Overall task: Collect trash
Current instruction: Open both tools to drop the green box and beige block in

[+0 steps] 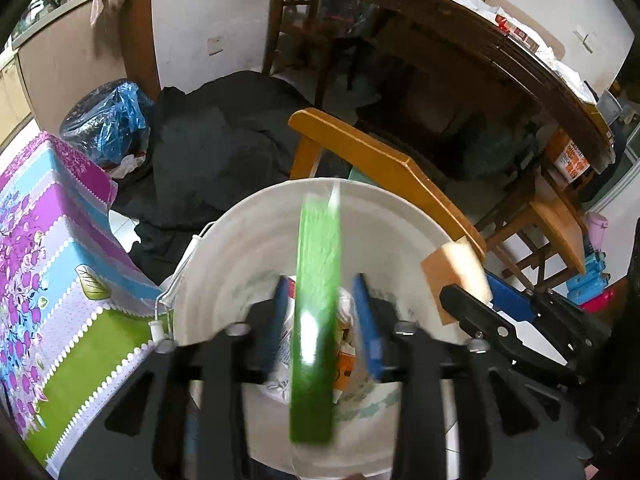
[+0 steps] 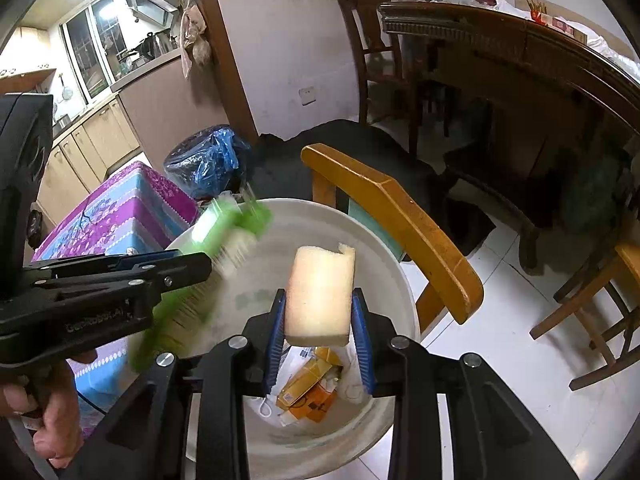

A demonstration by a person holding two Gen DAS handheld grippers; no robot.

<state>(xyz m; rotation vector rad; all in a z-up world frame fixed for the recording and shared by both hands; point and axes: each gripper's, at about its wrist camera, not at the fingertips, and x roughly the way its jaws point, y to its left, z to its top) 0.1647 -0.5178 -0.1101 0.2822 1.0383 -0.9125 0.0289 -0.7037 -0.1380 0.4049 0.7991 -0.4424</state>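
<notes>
Two blue pads of the left claw (image 1: 323, 320) stand spread, clear of the blurred green brush (image 1: 316, 300) between them, over the white bucket (image 1: 224, 240). Right wrist view: right claw (image 2: 320, 334) pinches a pale sponge (image 2: 320, 288) above that bucket (image 2: 400, 280), which holds paper trash (image 2: 308, 388).

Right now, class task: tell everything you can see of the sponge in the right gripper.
The sponge is a pale yellow, soft-looking foam block, rectangular, with a ragged notch at its top edge. It stands upright between the right gripper's blue pads, which touch its sides. It hangs above the white bucket, over the trash inside.
</notes>
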